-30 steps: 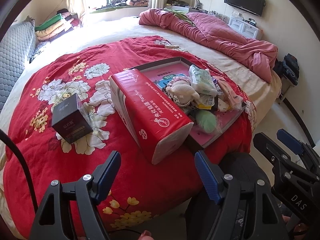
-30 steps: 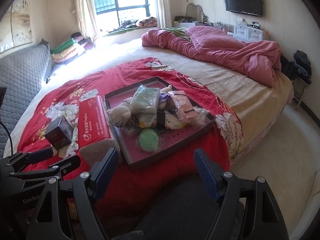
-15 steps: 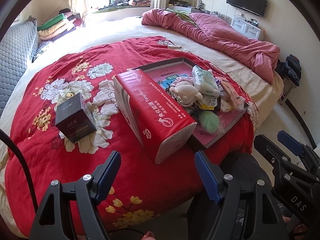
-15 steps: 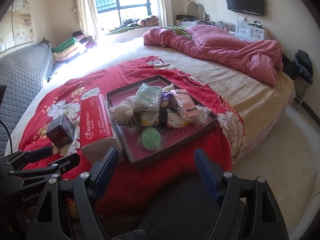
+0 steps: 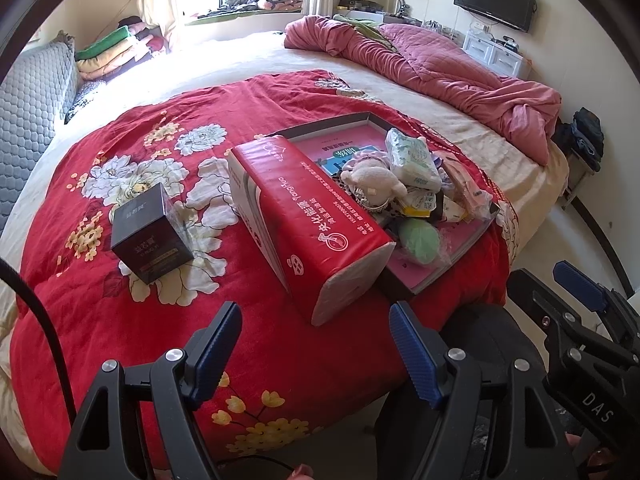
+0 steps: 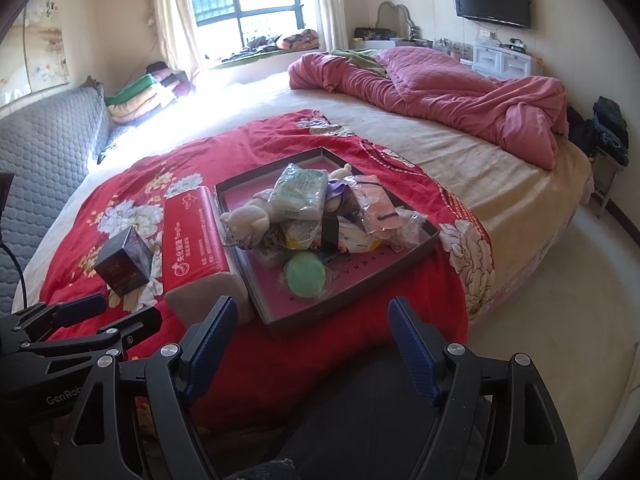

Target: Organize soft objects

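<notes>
One shallow tray (image 6: 404,256) on the red floral blanket (image 5: 120,300) holds one plush toy (image 6: 248,218), one green round item (image 6: 306,274), and several overlapping packets, too jumbled to count. Beside the tray lie one red tissue pack (image 5: 316,216) and one dark box (image 5: 150,238). The left gripper (image 5: 316,348) and right gripper (image 6: 310,338) both stand apart, empty.

Bed (image 6: 460,160) under red floral blanket (image 6: 304,140); atop it tray (image 6: 360,280), tissue pack (image 5: 312,216), black box (image 5: 148,236)
</notes>
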The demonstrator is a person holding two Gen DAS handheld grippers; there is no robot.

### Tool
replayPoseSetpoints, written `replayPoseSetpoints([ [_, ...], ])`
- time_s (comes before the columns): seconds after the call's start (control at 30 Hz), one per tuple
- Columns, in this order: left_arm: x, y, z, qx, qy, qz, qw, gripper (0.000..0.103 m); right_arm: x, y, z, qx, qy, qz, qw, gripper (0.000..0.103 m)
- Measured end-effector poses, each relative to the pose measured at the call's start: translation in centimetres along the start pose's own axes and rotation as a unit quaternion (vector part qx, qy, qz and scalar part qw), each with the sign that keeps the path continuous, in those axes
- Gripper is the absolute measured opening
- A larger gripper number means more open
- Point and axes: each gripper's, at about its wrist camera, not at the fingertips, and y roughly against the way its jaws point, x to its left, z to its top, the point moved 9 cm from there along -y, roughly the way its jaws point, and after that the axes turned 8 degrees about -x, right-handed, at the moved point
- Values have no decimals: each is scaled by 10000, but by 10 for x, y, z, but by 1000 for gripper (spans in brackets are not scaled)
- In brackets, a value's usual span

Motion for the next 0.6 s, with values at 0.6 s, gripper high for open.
replayPoseSetpoints([
  [0.6, 3, -6, -6, 86, -19, 83, 9999, 75, -4, -1, 2, -57, -77, -31, 9999, 79],
])
